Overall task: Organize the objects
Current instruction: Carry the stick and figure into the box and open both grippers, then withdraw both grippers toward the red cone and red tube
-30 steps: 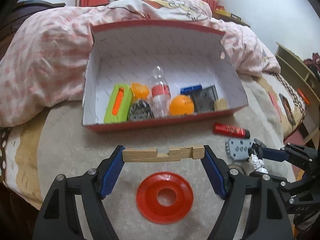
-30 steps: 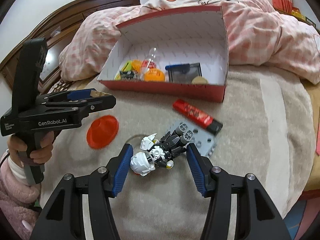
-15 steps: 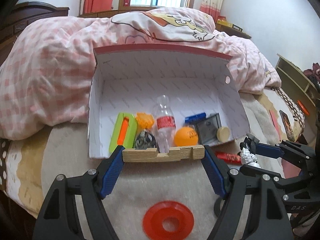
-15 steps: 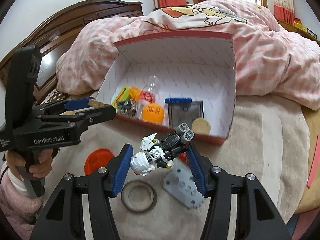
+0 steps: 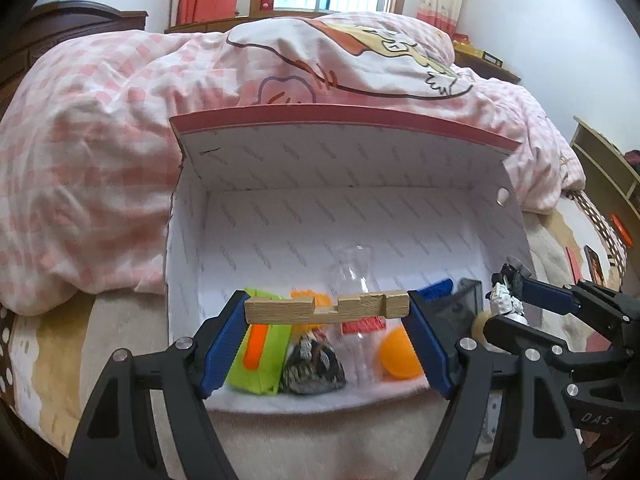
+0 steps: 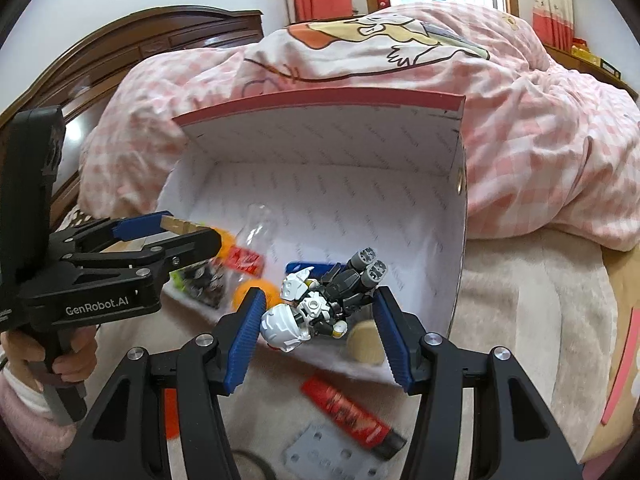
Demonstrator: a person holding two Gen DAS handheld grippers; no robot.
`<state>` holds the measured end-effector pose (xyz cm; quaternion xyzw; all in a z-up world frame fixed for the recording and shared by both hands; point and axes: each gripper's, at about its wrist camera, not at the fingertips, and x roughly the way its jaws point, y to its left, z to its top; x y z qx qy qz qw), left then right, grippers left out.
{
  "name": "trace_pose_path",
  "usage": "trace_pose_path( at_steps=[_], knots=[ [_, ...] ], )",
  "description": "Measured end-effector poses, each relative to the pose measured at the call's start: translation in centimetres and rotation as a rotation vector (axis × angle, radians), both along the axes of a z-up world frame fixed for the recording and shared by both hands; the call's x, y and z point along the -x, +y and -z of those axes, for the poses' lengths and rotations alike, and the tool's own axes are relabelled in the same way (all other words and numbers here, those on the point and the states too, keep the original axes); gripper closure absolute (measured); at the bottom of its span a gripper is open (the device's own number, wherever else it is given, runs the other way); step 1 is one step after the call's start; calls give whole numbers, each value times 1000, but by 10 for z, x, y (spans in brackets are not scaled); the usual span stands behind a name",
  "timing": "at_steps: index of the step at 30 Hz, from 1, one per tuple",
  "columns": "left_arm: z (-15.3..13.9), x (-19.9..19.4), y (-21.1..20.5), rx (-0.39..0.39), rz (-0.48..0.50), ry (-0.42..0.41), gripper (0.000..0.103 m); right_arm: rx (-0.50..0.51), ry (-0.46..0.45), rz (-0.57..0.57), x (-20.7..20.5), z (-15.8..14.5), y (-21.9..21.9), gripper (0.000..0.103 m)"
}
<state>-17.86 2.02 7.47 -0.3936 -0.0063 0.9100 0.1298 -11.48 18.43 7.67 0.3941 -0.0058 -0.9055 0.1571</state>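
The left tongs [image 5: 326, 310] clamp a wooden block [image 5: 326, 309] crosswise, mid-frame; the right tongs [image 6: 316, 316] hold a toy robot [image 6: 320, 304]. Both hang above the open box [image 5: 340, 216], near its front edge.

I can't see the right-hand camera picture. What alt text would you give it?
A handheld right gripper clamps a small grey-and-white toy robot above the near edge of an open red-and-white box on a bed. The left gripper, at left, holds a wooden block; a red tube lies outside the box.
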Motion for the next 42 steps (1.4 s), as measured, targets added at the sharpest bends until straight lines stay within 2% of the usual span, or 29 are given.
trace_pose_path(
  at_steps=[8,15,21,31,42],
  knots=[
    [8,14,-1,-18,-17,-36,26,-4,9,48,20,7,4,46],
    [19,18,2,-10,-21,-69,25,-27,18,38,21,12,1,43],
    [16,15,1,-13,-17,-54,25,-15,22,39,20,11,1,43],
    [2,-4,1,-20,-5,-30,25,6,37,44,5,3,5,43],
    [-12,-36,0,-27,25,-2,25,55,61,30,-32,-10,8,43]
  ],
)
